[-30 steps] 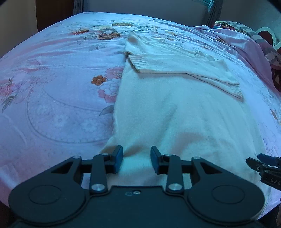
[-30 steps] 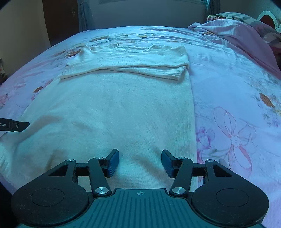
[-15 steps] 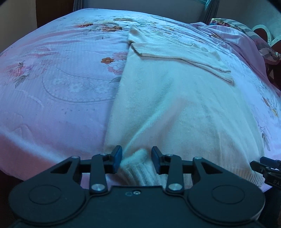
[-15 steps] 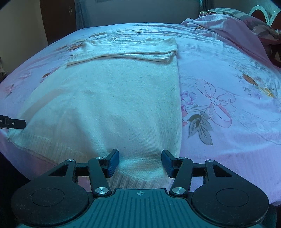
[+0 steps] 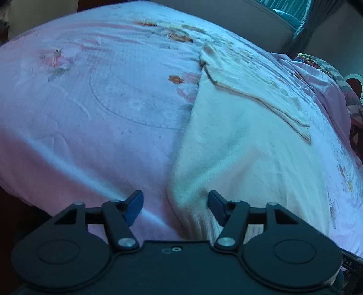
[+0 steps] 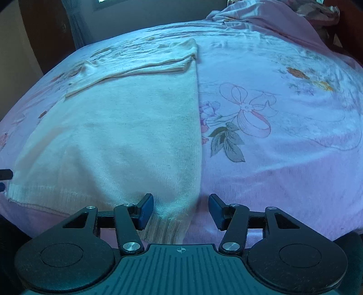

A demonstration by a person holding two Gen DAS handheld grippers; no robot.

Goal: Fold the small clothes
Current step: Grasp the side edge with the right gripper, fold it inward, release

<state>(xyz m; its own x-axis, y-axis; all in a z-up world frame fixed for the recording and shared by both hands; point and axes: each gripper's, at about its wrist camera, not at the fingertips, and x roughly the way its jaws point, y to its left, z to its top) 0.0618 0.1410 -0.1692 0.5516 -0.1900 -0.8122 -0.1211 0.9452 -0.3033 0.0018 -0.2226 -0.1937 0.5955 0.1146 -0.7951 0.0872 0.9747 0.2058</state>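
While a cream knit sweater [image 5: 245, 140] lies flat on the bed [image 5: 95, 109], both sleeves folded across its chest toward the far edge, its ribbed hem reaches the near edge. Bedcover: pink, printed with flowers and a ribbon bow [image 6: 251, 111]. Left hand-held gripper [image 5: 175, 203]: positioned at the sweater's left hem corner at the bed's near edge; its jaws have just been opening and now stand apart, with the raised fold of the hem corner between them, lying against the right-hand pad and clear of the left-hand one. Right hand-held gripper [image 6: 180, 210]: positioned at the sweater's right hem corner, jaws apart, the ribbed corner lying between them near the left-hand pad; no squeeze on the fabric is visible. A rumpled pink blanket [image 6: 267, 20] is heaped at the bed's far right corner. A teal curtain [image 5: 301, 27] hangs beyond the far edge.
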